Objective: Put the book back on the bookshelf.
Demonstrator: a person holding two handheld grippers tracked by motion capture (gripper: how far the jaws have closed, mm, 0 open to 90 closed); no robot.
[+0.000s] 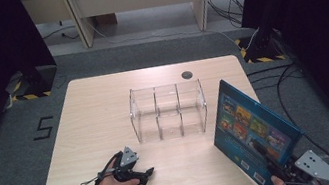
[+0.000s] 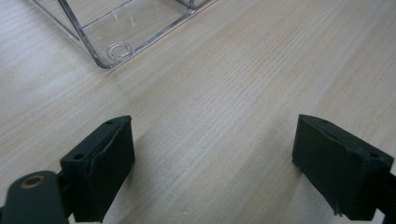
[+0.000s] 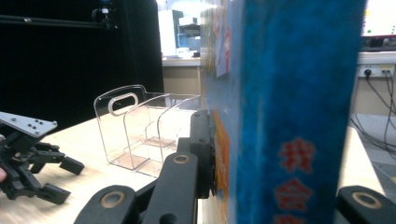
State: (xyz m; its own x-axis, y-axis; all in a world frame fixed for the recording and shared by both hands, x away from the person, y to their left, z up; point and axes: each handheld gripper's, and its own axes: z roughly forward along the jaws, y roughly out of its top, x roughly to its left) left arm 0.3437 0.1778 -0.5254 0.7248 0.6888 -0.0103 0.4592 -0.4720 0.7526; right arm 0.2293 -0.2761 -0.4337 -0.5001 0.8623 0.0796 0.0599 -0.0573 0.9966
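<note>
Right gripper (image 1: 278,171) clamped on the lower edge of the blue picture book (image 1: 252,131); book held upright and tilted, off the near right corner of the wooden table (image 1: 105,112), clear of the top. In the right gripper view the jaws pinch the cover from both sides near the spine (image 3: 299,116).

Left gripper (image 1: 140,173) rests low at the near left of the table, jaws wide, nothing between them; bare wood shows between the pads (image 2: 105,163).

Clear acrylic divided organiser (image 1: 168,111) sits mid-table, its dividers running front to back, all slots empty, well apart from the book.

Likely step: slot the book into one compartment. Suggestions:
- Turn your right wrist until the book's plane runs parallel to the dividers before you approach.
- Come in from above, lower edge first, aiming between two dividers.
- The organiser is light and may slide; bring your left gripper to its near wall to steady it.
- Let go only once the book's edge bears on the base.
</note>
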